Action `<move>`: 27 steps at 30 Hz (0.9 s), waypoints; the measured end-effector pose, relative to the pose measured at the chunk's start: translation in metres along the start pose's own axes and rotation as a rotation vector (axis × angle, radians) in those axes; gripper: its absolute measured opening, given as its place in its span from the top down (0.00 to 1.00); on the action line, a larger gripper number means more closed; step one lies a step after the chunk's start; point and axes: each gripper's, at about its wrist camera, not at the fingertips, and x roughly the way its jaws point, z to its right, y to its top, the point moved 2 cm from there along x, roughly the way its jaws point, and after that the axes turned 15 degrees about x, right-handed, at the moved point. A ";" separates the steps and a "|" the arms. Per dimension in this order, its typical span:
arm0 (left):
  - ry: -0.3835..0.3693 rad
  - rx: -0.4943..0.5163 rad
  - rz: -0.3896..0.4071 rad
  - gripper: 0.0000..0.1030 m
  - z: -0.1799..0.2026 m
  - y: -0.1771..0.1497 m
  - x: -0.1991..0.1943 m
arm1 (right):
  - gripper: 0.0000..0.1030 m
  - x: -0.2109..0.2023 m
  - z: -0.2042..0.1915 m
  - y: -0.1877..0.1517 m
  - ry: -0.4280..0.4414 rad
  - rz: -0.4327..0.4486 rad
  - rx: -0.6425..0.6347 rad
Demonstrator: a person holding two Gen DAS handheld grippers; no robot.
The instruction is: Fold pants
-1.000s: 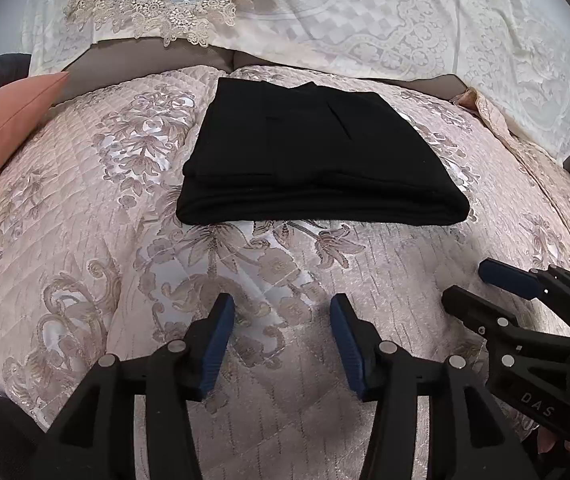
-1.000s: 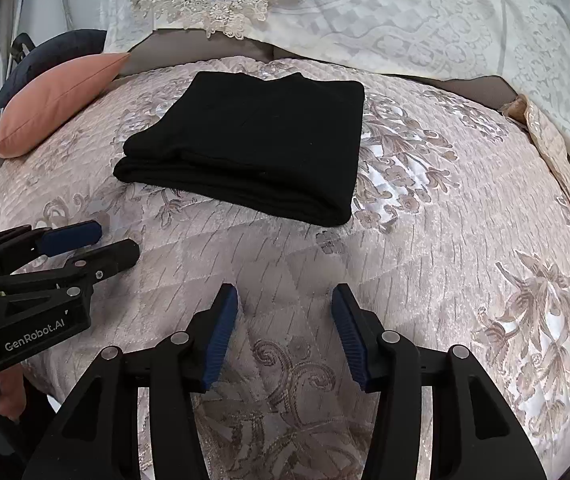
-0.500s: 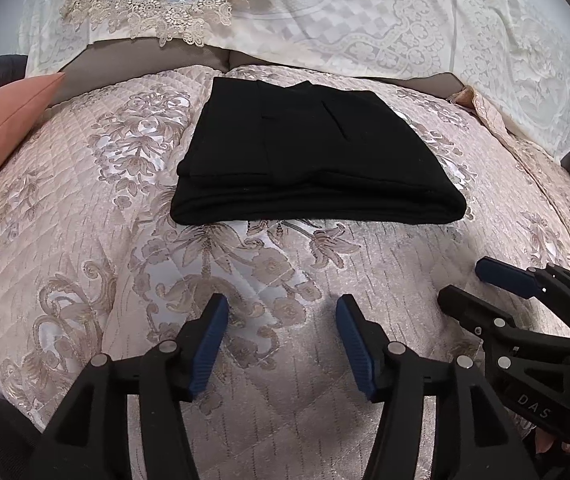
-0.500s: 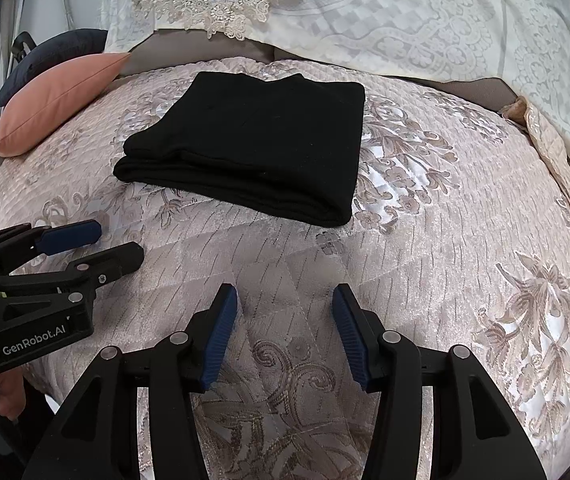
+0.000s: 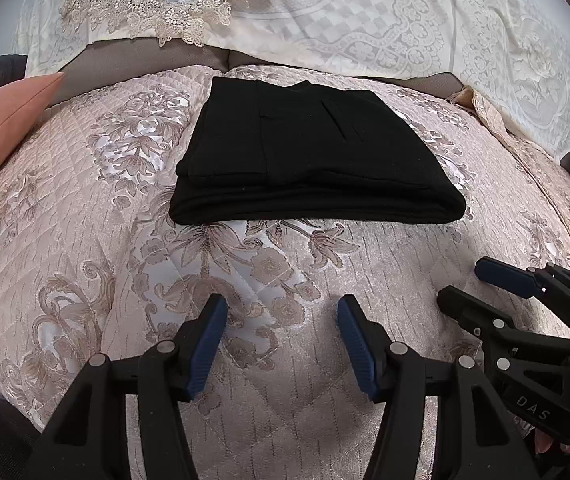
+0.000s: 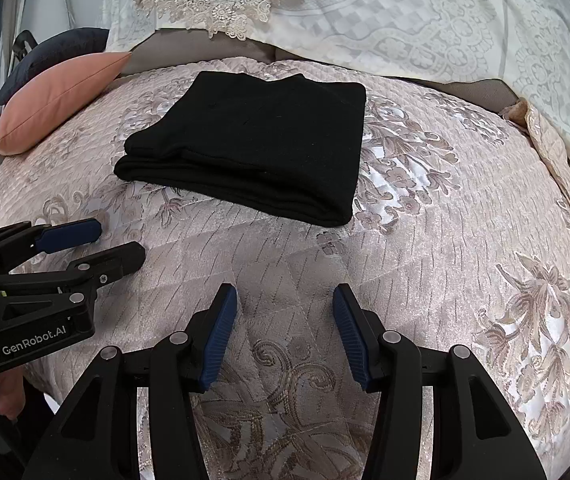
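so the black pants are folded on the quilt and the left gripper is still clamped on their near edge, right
Not quite. The black pants do lie folded on the quilt, but the left gripper is open and holds nothing, short of their near edge. The left wrist view shows it.

A bed covered by a pale pink quilted bedspread (image 5: 85, 248) with a floral pattern fills the view. Black pants (image 5: 309, 156), folded into a flat rectangle, lie on it toward the far middle. A salmon-pink cushion (image 6: 61, 100) rests at the far left edge, and a cream lace-trimmed cloth (image 5: 365, 32) is draped across the far side.
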 end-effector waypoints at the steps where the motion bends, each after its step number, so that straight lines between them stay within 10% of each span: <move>1: 0.000 0.000 0.000 0.41 0.000 0.000 0.000 | 0.51 0.000 0.000 0.000 0.000 0.000 -0.001; 27: -0.008 -0.006 -0.005 0.38 -0.002 -0.001 0.001 | 0.51 0.000 -0.001 0.000 -0.001 0.001 0.000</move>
